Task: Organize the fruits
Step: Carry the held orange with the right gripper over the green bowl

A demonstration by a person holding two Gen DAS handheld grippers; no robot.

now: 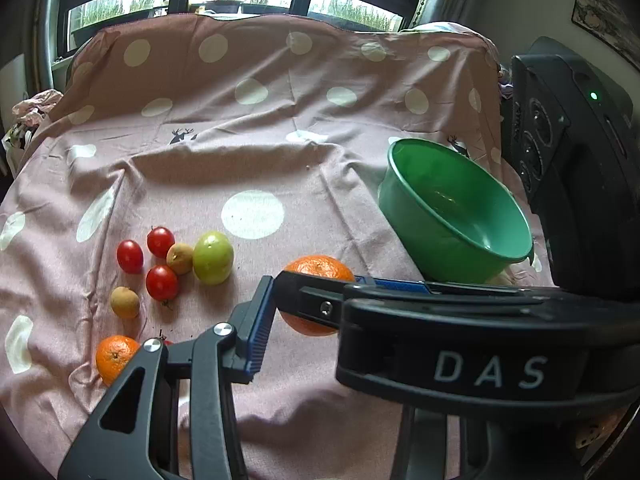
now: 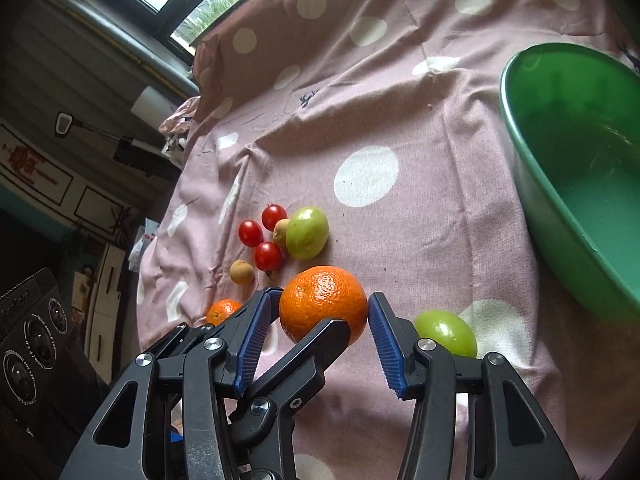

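Just left of the green bowl (image 2: 568, 184), you are holding both grippers at one large orange (image 2: 323, 303): the right gripper (image 2: 320, 334) is straddling it, pads apart, the left gripper (image 1: 308, 308) is clamping it.

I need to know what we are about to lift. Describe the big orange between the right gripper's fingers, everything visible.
The big orange is round, bright, with dimpled peel and a small stem dimple on top. It sits between the right gripper's ribbed blue pads, the left pad at its side, the right one close. Another black gripper's finger crosses its lower front. The pink dotted cloth lies behind it; whether it rests there or is lifted cannot be told.
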